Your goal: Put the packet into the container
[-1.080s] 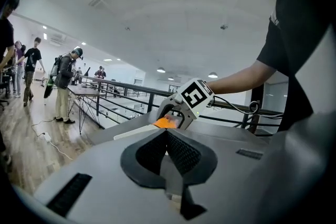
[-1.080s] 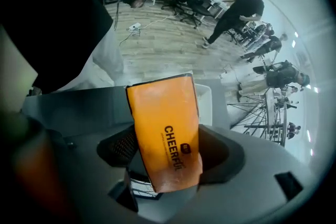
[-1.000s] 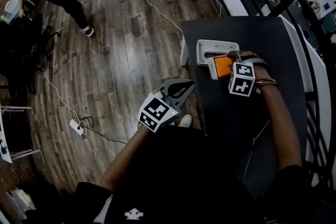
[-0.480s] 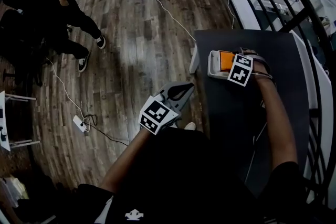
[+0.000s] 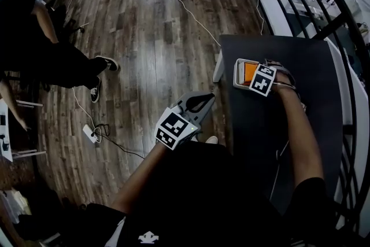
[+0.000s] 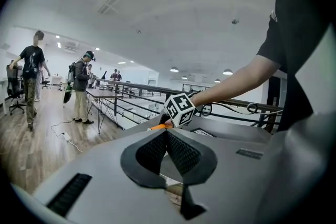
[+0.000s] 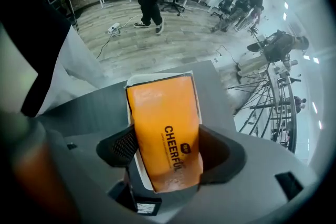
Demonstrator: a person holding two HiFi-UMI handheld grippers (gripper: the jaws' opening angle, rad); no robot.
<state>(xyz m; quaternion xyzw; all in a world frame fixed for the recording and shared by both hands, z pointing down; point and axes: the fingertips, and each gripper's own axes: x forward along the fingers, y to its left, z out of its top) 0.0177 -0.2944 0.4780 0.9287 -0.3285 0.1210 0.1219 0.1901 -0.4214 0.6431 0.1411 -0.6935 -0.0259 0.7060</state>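
Note:
An orange packet (image 7: 167,128) with black print sits between the jaws of my right gripper (image 7: 168,152), which is shut on its two long sides. The packet points steeply down into a white container (image 7: 137,81), whose rim shows around its far end. In the head view the right gripper (image 5: 254,75) hangs over that container (image 5: 238,71) at the left end of the dark table (image 5: 272,124), and the packet (image 5: 249,73) shows beside the marker cube. My left gripper (image 5: 199,102) is shut and empty, off the table's left edge above the floor.
Wooden floor with cables and a power strip (image 5: 90,133) lies left of the table. People stand at the far left (image 5: 52,49). A black railing (image 5: 341,20) runs along the table's right side.
My right gripper has sunk with the packet and moved from the container's near right corner to right over it. The left gripper has barely shifted.

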